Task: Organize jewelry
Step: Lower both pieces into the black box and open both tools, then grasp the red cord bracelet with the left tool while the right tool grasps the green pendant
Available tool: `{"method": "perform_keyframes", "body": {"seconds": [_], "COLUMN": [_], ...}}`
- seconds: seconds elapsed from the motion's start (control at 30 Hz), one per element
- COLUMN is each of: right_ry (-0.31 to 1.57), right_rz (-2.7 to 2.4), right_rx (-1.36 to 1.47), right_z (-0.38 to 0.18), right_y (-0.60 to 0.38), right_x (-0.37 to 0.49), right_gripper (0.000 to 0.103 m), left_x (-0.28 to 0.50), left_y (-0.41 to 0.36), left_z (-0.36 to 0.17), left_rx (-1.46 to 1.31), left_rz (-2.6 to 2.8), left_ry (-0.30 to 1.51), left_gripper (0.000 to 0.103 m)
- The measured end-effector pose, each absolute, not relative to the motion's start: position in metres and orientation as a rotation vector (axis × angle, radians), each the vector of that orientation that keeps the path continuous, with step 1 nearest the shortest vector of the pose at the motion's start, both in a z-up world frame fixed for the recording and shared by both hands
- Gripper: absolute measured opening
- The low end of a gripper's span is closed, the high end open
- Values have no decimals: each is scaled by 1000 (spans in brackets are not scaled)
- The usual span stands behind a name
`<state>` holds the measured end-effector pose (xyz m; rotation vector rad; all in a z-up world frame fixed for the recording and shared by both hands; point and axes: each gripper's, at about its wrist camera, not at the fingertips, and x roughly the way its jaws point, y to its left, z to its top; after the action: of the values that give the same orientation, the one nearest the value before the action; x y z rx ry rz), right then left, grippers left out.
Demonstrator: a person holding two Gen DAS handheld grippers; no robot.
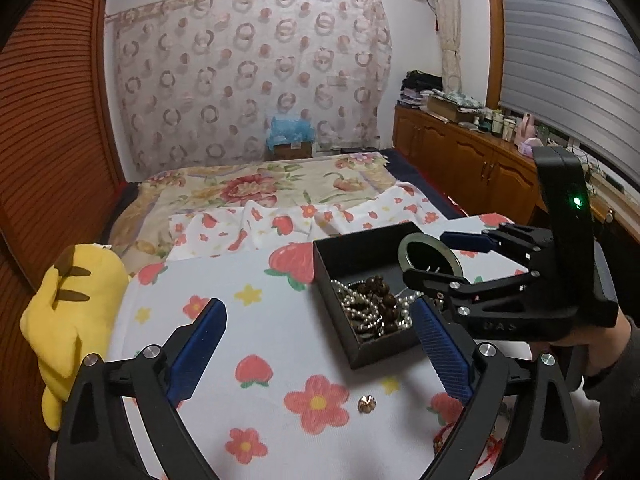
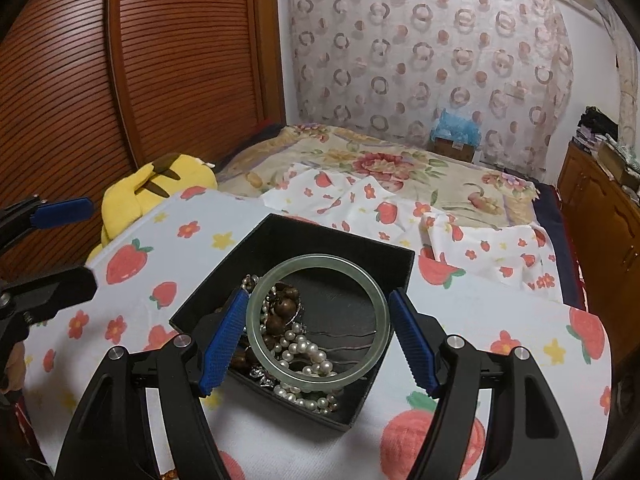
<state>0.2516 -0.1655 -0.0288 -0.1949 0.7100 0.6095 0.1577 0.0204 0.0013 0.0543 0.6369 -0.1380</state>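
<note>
A black open box [image 2: 394, 254] [image 1: 332, 258] stands on the strawberry-print cloth [image 1: 256, 276] and holds a pearl strand [image 2: 306, 350], brown wooden beads [image 1: 380, 292] and thin hairpins. My right gripper [image 2: 318, 322] [image 1: 430, 254] is shut on a pale green jade bangle [image 2: 256, 304] [image 1: 406, 248], held over the box, its blue pads [image 2: 224, 340] against the bangle's two sides. My left gripper [image 1: 320, 344] is open and empty, just left of and in front of the box. A small gold flower-shaped piece [image 1: 367, 404] lies on the cloth between its fingers.
A yellow plush toy [image 1: 68, 312] sits at the left edge of the cloth. Red cord [image 1: 444, 436] lies near the left gripper's right finger. A floral bedspread [image 1: 256, 188] lies behind, a wooden louvred door [image 2: 160, 60] at left, wooden cabinets [image 1: 472, 160] at right.
</note>
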Motion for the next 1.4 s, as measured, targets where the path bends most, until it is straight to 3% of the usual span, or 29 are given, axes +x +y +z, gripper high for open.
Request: {"method": "perform_keyframes", "body": {"seconds": [0.07, 0.2, 0.73, 0.97, 1.2, 1.4], "right_ry": [715, 700, 688, 725, 819, 850], "right_rz": [608, 595, 575, 582, 617, 663], "right_rx": [-194, -186, -172, -179, -236, -279], "right_z": [-30, -28, -23, -39, -68, -78], "right_y": [-165, -167, -223, -253, -256, -242], "right_x": [253, 252, 196, 151, 124, 110], "right_gripper": [75, 85, 85, 70, 41, 33], "left_x": [158, 151, 119, 112, 103, 95], "left_y": [18, 13, -2, -3, -9, -12], "left_z": [1, -2, -16, -39, -71, -78], "left_rx": [70, 101, 109, 79, 91, 90], "left_rz": [-134, -125, -180, -211, -224, -243], "left_ry": [636, 627, 624, 674, 749, 775], "left_gripper": [90, 90, 91, 91, 91, 91]}}
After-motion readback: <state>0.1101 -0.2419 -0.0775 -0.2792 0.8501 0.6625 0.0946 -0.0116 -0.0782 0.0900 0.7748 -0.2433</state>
